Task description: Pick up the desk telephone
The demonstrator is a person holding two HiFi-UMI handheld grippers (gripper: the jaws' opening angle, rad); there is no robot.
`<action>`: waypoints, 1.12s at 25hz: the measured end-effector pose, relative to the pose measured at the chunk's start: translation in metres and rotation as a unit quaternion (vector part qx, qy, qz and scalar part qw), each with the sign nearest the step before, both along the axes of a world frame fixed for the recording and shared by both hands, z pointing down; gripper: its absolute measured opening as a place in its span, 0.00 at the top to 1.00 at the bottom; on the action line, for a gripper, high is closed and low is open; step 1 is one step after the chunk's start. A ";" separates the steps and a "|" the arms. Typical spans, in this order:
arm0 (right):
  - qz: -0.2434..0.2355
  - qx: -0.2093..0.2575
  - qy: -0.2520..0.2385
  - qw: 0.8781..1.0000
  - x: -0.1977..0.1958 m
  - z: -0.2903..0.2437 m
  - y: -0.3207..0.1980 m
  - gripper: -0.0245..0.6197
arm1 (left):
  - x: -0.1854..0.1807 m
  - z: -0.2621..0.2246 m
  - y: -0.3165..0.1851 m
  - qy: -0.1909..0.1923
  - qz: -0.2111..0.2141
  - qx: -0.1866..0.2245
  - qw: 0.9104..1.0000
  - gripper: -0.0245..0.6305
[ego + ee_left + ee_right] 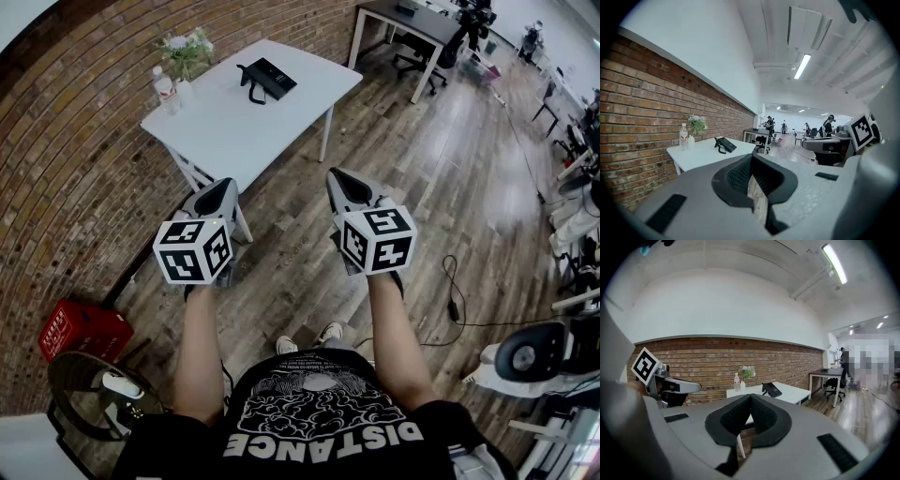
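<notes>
A black desk telephone (266, 77) lies on a white table (225, 122) by the brick wall, far ahead of both grippers. It also shows small in the left gripper view as the telephone (724, 145) and in the right gripper view as the telephone (771, 390). My left gripper (223, 190) is shut and empty, held in the air short of the table's near edge. My right gripper (350, 180) is shut and empty too, over the wooden floor to the right of the table. From their own cameras, the left gripper (752, 158) and right gripper (750, 398) have jaws pressed together.
A water bottle (164, 90) and a small vase of flowers (187, 54) stand at the table's wall side. A red crate (82, 330) and a fan (98, 394) sit on the floor at my left. A dark desk (412, 21) and office chairs stand further off; a cable (457, 300) lies at right.
</notes>
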State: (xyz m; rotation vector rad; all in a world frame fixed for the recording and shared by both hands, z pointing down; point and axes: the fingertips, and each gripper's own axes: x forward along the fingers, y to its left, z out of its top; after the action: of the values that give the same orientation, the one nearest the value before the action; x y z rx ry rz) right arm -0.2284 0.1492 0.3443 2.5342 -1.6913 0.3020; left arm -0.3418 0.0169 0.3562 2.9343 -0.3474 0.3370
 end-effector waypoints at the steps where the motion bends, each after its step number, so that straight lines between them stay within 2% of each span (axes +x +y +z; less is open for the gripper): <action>1: 0.002 0.002 -0.001 1.000 0.000 0.000 0.000 0.96 | 0.001 0.001 0.000 0.000 0.002 -0.001 1.000 0.95; 7: 0.011 0.004 -0.002 1.000 0.008 0.004 -0.001 0.96 | 0.009 0.007 -0.005 -0.001 0.009 -0.006 1.000 0.95; 15: 0.007 0.000 -0.007 1.000 0.037 0.016 -0.011 0.96 | 0.048 0.014 -0.008 0.004 0.021 -0.010 1.000 0.95; 21: -0.008 0.001 -0.013 1.000 0.085 0.025 -0.030 0.96 | 0.098 0.021 -0.017 0.002 0.020 -0.011 1.000 0.95; 28: -0.028 -0.004 -0.016 0.999 0.162 0.029 -0.047 0.95 | 0.176 0.022 -0.027 -0.002 0.009 -0.010 1.000 0.94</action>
State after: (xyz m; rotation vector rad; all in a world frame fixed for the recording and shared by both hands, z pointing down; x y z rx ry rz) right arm -0.0661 0.1024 0.3733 2.4855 -1.7643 0.3457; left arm -0.1656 -0.0098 0.3779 2.9190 -0.3170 0.3470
